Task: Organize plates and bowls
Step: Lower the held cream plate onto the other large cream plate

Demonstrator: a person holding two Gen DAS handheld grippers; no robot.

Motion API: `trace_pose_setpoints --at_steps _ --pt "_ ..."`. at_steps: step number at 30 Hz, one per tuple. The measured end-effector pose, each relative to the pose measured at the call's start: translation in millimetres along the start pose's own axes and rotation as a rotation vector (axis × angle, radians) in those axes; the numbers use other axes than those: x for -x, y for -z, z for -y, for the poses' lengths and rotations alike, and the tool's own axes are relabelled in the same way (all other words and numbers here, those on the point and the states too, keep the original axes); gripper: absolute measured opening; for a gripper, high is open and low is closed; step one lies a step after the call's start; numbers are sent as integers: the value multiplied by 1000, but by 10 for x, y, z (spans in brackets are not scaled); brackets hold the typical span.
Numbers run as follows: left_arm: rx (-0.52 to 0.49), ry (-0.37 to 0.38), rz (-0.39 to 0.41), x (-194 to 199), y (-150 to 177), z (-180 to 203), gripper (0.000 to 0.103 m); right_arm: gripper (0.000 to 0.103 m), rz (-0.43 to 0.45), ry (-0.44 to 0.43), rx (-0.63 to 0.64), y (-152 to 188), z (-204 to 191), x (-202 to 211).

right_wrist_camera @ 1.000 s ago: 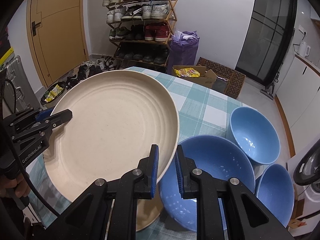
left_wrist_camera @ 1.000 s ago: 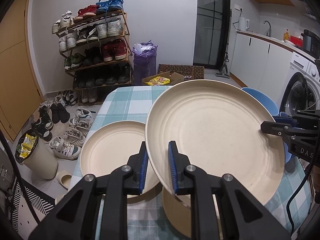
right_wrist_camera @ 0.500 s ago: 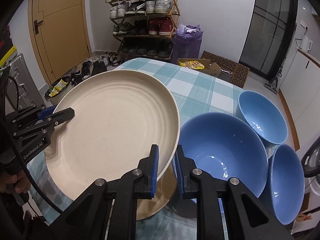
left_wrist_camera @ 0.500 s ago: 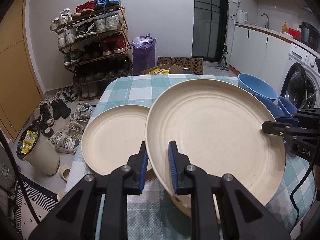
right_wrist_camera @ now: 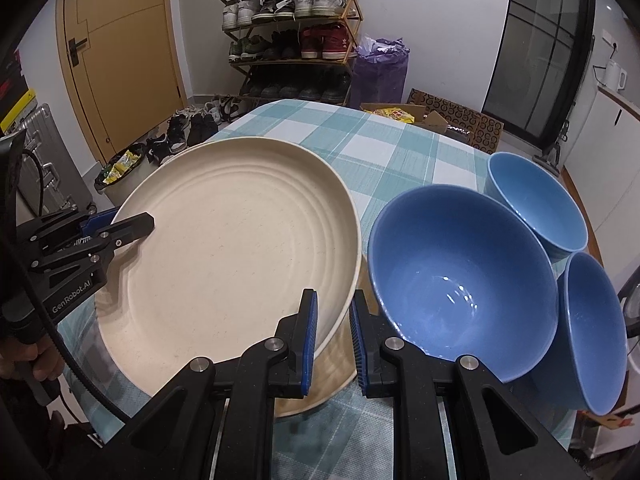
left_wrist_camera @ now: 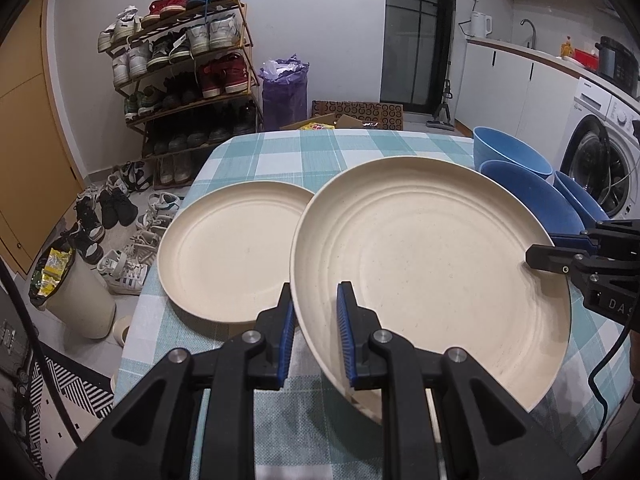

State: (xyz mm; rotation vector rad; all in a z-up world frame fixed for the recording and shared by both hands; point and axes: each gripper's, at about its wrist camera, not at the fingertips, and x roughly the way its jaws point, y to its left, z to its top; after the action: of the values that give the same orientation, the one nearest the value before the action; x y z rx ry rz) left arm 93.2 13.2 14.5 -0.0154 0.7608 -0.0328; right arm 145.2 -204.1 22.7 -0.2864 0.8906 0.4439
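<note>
Left gripper and right gripper both clamped on opposite rims of large cream plate, held tilted above checked tablecloth, beside smaller cream plate and three blue bowls

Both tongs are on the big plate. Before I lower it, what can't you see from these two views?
- Under the held plate: it hides the table and most of a cream piece below it in both views.
- Second cream plate: missing from the right wrist view.
- Third blue bowl: mostly hidden in the left wrist view.
- Left tongs, right tongs: rim contact hidden by the pads.
</note>
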Motion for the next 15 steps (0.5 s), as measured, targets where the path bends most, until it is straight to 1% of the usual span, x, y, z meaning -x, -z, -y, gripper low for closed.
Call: trace_pose_setpoints --at_steps 7,15 --pt "-16 -16 -4 -72 84 24 18 16 -23 -16 -12 122 -21 -78" --pt "-3 -2 -31 -209 156 28 18 16 -45 -16 -37 235 16 -152"
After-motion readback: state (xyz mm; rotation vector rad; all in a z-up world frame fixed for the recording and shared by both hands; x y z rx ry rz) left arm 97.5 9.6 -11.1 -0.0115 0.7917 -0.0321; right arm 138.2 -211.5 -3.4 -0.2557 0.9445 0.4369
